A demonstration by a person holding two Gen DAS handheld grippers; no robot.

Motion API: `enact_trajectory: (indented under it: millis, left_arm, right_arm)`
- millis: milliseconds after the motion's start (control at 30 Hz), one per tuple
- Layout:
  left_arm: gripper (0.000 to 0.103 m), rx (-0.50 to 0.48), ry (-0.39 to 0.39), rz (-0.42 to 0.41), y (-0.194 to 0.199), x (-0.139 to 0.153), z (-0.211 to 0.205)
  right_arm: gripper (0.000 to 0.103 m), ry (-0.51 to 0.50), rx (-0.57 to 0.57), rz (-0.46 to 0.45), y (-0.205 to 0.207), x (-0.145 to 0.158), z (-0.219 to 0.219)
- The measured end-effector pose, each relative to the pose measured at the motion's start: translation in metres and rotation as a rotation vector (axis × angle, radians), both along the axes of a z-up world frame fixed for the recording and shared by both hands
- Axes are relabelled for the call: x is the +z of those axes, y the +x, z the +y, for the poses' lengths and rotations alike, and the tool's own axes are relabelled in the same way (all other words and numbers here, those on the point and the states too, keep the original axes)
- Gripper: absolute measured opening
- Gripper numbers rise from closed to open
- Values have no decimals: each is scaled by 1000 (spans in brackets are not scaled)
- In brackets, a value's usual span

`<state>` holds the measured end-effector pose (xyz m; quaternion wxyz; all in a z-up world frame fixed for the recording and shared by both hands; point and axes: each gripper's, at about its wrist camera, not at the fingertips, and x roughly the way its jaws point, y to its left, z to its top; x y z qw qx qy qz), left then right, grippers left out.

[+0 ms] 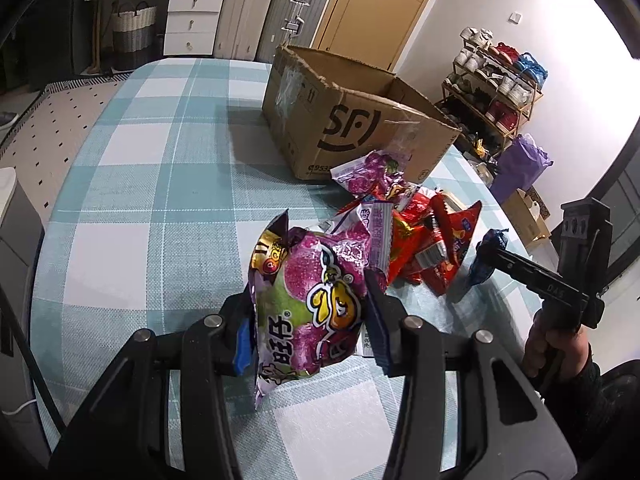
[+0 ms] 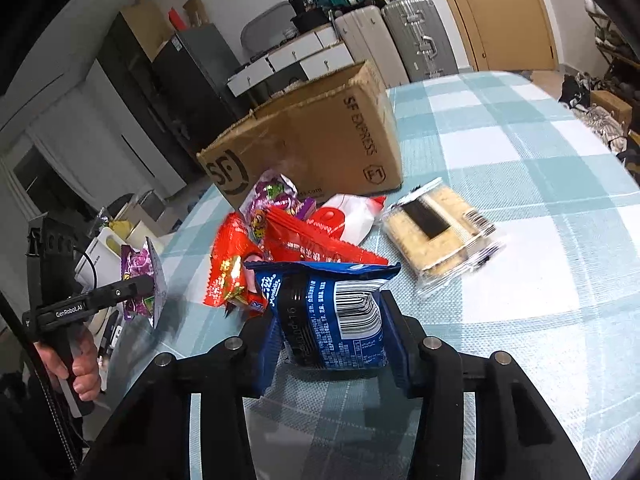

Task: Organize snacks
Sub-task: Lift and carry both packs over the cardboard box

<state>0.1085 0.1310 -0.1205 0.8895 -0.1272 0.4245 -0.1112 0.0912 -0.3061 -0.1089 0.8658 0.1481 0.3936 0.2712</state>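
Observation:
My left gripper (image 1: 310, 320) is shut on a purple candy bag (image 1: 312, 300) and holds it above the checked table; it also shows in the right wrist view (image 2: 142, 280). My right gripper (image 2: 332, 344) is shut on a blue biscuit pack (image 2: 332, 316), which also shows in the left wrist view (image 1: 486, 260). A pile of red snack packs (image 2: 296, 244) and another purple bag (image 1: 372, 172) lie in front of an open cardboard box (image 1: 360, 120), which also shows in the right wrist view (image 2: 312, 140). A clear cracker pack (image 2: 440, 232) lies to the right of the pile.
The table has a blue and white checked cloth (image 1: 160, 160). Suitcases (image 1: 272, 8), drawers and a door stand behind it. A shoe rack (image 1: 492, 80) and a purple bag (image 1: 520, 164) are beyond the table's right edge.

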Motion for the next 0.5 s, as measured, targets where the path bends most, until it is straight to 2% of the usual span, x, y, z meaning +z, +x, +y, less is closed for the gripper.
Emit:
enact_trajectory:
  millis: [133,500]
  left_arm:
    - [43,-15,-17,-12,-5,6,-5]
    - [43,-67,12,-60,-15,32,-29]
  right_arm:
    - [46,6,-9,-18,-6,8,-5]
    - [46,-6,22,-106,-24,42,3]
